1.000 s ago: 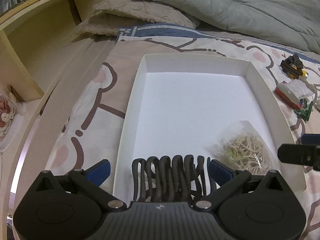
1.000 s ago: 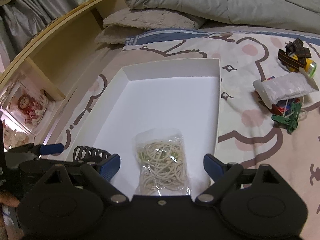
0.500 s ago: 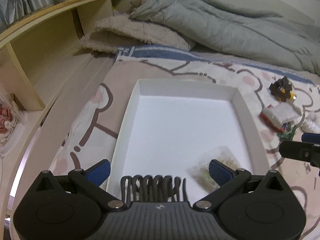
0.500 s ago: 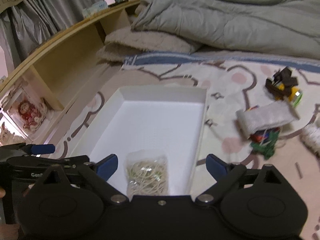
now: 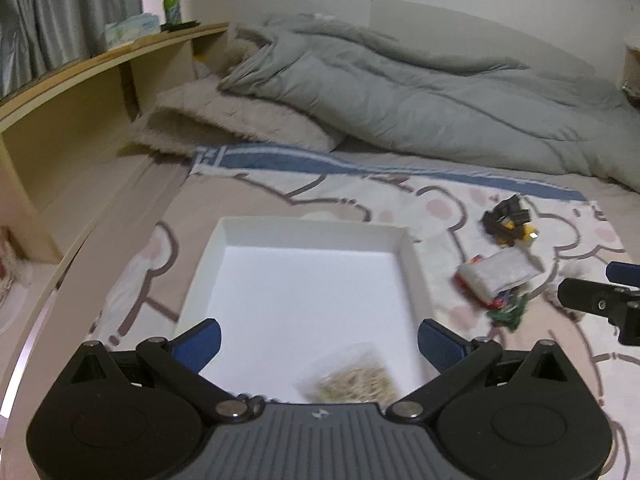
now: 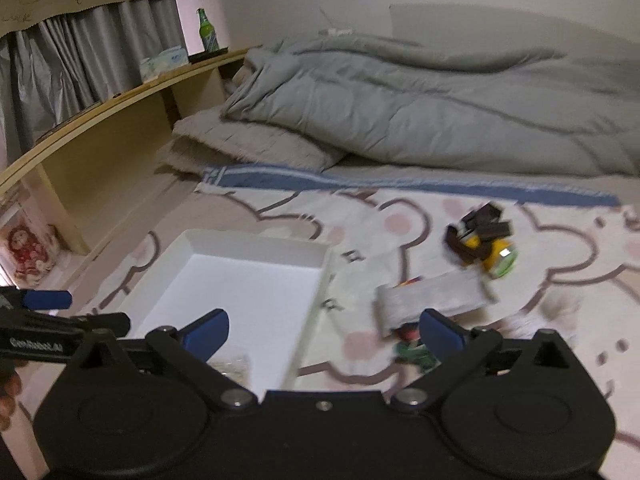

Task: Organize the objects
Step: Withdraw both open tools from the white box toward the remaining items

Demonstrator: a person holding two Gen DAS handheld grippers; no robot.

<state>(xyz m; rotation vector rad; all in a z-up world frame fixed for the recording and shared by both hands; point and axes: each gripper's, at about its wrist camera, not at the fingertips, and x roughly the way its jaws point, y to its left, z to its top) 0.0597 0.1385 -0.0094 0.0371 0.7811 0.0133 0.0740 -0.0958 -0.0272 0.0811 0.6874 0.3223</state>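
Both jaws spread wide, nothing held. Left gripper (image 5: 319,343): blue pads far apart, hanging over the near end of the white tray (image 5: 416,272). Right gripper (image 6: 322,331): same spread, positioned over the tray's right wall (image 6: 310,312) and the bedsheet (image 6: 560,264) beside it.

Inside the tray: clear bag of rubber bands (image 5: 354,380) at the near right corner, blurred in the left view. In the right view only a sliver of it (image 6: 234,366) shows behind the left pad. The rest of the tray floor visible is plain white. A small dark bit peeks out at the left gripper's body edge; can't tell what it is.

Right of the tray, on the sheet, well apart from it:
- white packet (image 6: 436,298) lying across a red item (image 5: 466,276), just beside the tray
- green clip (image 5: 508,312) at the packet's near side, touching or nearly so
- heap of dark brown pieces (image 6: 480,232) with a yellow-green object (image 6: 498,258), further out
- fluffy white thing (image 6: 556,312) to the right, blurred

Each gripper shows at the edge of the other's view: right one (image 5: 600,304) at far right, left one (image 6: 44,320) at far left.

Background: grey duvet (image 5: 400,96), beige pillow (image 5: 240,120), wooden shelf (image 5: 100,72) with a green bottle (image 5: 171,2) and tissue pack (image 6: 164,62), grey curtain (image 6: 80,56).
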